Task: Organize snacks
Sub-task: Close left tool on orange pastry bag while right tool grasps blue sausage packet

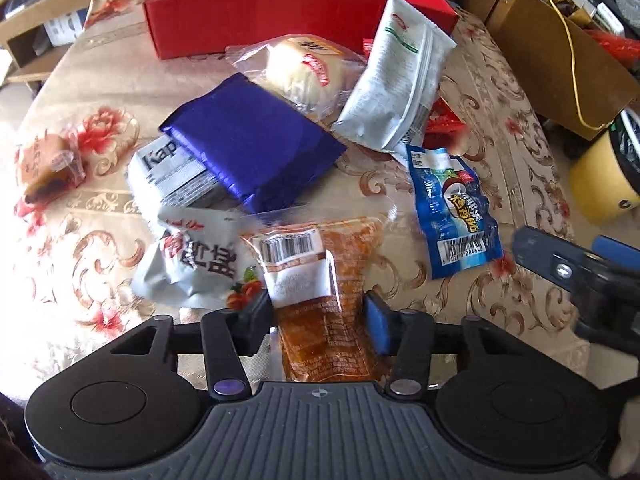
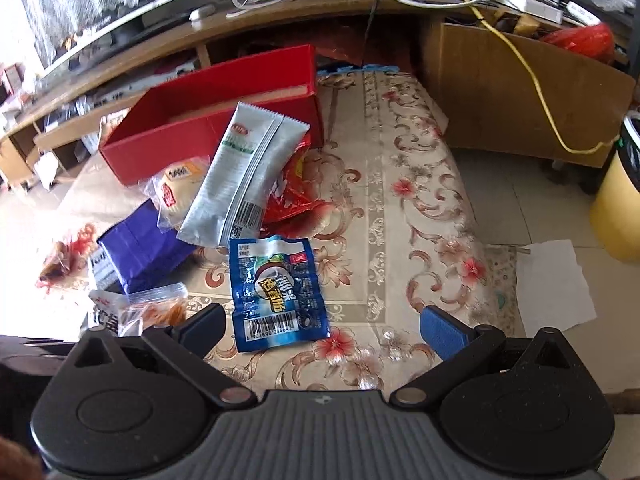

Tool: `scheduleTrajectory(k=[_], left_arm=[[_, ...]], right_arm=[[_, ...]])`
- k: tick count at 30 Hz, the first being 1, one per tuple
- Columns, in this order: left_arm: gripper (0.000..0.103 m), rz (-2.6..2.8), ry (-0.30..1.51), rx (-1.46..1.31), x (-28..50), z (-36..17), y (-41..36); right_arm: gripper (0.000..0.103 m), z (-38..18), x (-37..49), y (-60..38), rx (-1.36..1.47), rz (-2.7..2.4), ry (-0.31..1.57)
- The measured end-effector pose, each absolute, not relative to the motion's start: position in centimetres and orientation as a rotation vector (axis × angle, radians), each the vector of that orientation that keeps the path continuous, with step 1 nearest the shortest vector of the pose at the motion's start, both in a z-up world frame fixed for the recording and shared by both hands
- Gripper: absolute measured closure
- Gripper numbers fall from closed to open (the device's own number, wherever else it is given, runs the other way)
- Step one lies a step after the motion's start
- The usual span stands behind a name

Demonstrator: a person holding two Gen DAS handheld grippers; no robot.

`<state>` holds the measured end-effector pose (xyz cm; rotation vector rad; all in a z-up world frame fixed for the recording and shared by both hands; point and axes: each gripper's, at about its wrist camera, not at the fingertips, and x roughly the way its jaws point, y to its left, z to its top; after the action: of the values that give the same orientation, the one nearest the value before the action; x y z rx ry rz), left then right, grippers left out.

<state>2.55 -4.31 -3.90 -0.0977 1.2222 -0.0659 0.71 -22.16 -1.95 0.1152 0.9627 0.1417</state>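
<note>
Gripping the orange snack packet [image 1: 320, 280] between my left gripper's [image 1: 318, 320] pads, I have the jaws drawn in narrow on its lower end, one pad against each side of the clear wrapper. The packet lies on the floral tablecloth [image 1: 460, 300], its upper end reaching toward the pile. My right gripper [image 2: 320, 328] hangs with its jaws spread wide and nothing between them, just above the blue packet [image 2: 276, 292], which lies flat on the cloth.

To do this step well, I judge I should lift the orange packet straight up before carrying it, since the wrapper is slick and soft and the hold is near one end; it will likely droop and swing. A slow rise keeps it from slipping out. The red box [image 1: 280, 4] at the far side of the table looks the place for it, open at the top and, as far as I can see, with room inside.

In the way stand several things: the grey crumpled packet [image 1: 192, 264] touching the orange one's left edge, the purple pouch [image 1: 248, 140] just beyond its top, a wrapped bun [image 1: 304, 68] and a tall white-and-green pouch [image 1: 396, 76] leaning against the box's front wall. I would carry high over these. A small wrapped cake [image 1: 44, 168] lies well apart on the left.
</note>
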Motion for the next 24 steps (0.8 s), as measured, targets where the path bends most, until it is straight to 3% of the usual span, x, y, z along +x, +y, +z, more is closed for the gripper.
scheduleTrajectory(k=[17, 22, 24], left_arm=[[0.046, -0.163, 1.167, -0.089, 1.7, -3.7, -2.2], [0.029, -0.189, 1.162, -0.096, 1.9, -4.0, -2.6], [0.018, -0.179, 1.160, -0.053, 1.9, -4.2, -3.1]], right_arm=[[0.005, -6.8, 6.5, -17.8, -0.022, 0.176, 1.124], [0.002, -7.1, 6.7, -18.2, -0.002, 0.183, 1.118], [0.002, -7.1, 6.6, -18.1, -0.014, 0.191, 1.117]])
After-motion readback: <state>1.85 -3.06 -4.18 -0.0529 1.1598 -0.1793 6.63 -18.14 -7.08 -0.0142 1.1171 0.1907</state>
